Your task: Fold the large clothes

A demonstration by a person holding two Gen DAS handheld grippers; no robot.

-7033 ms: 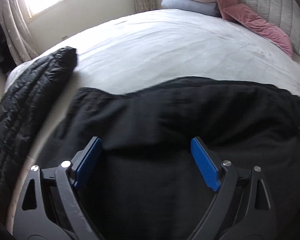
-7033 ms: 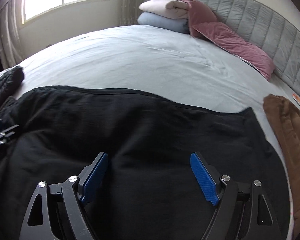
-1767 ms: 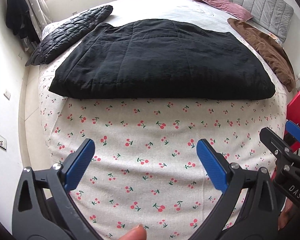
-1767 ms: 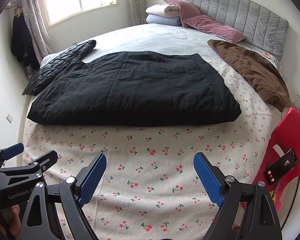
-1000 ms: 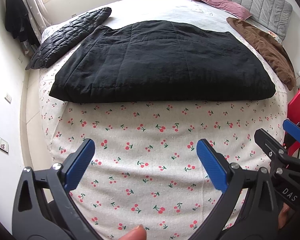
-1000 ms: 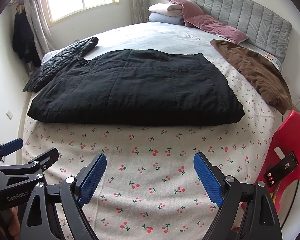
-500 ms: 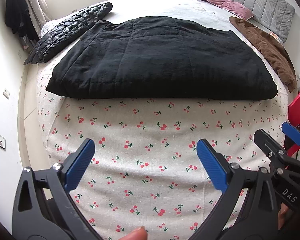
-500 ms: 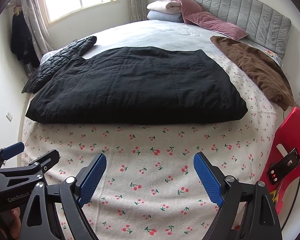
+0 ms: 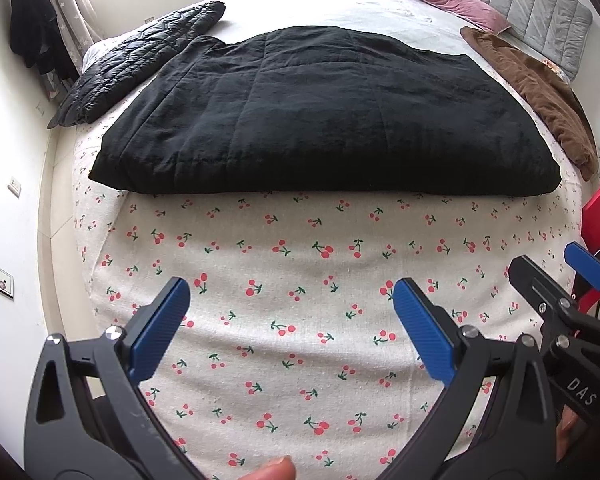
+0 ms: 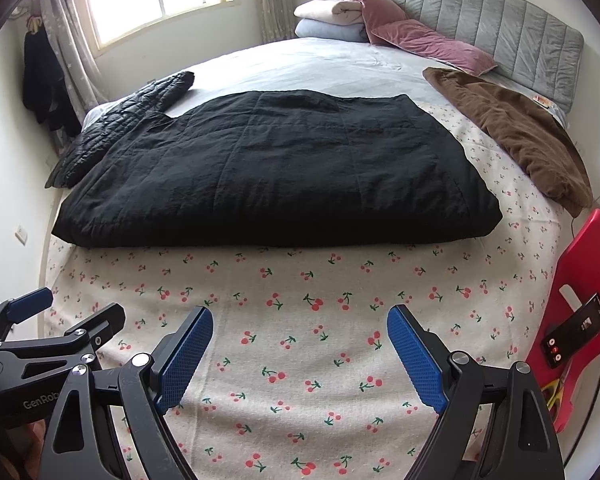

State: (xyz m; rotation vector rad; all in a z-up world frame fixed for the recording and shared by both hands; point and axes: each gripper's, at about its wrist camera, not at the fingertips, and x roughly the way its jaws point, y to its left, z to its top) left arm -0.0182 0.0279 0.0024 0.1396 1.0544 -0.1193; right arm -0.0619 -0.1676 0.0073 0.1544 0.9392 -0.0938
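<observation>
A large black quilted garment (image 9: 320,116) (image 10: 276,172) lies folded into a broad rectangle across the middle of the bed. My left gripper (image 9: 292,300) hangs open over the cherry-print sheet (image 9: 300,264) at the foot of the bed, well short of the garment, nothing between its blue pads. My right gripper (image 10: 300,328) is likewise open and empty above the same sheet (image 10: 300,280). Each gripper shows at the edge of the other's view: the right one (image 9: 556,276) at the right, the left one (image 10: 66,312) at the left.
A black puffer jacket (image 10: 120,120) lies along the bed's left edge. A brown garment (image 10: 524,132) lies at the right. Pink pillows (image 10: 424,40) and folded blankets (image 10: 332,20) sit by the grey headboard. A red chair (image 10: 580,280) with a phone (image 10: 572,332) stands at the right.
Both grippers have pulled far back from the black garment since seven seconds ago and now hover at the bed's foot. Over the last second only slight camera drift shows.
</observation>
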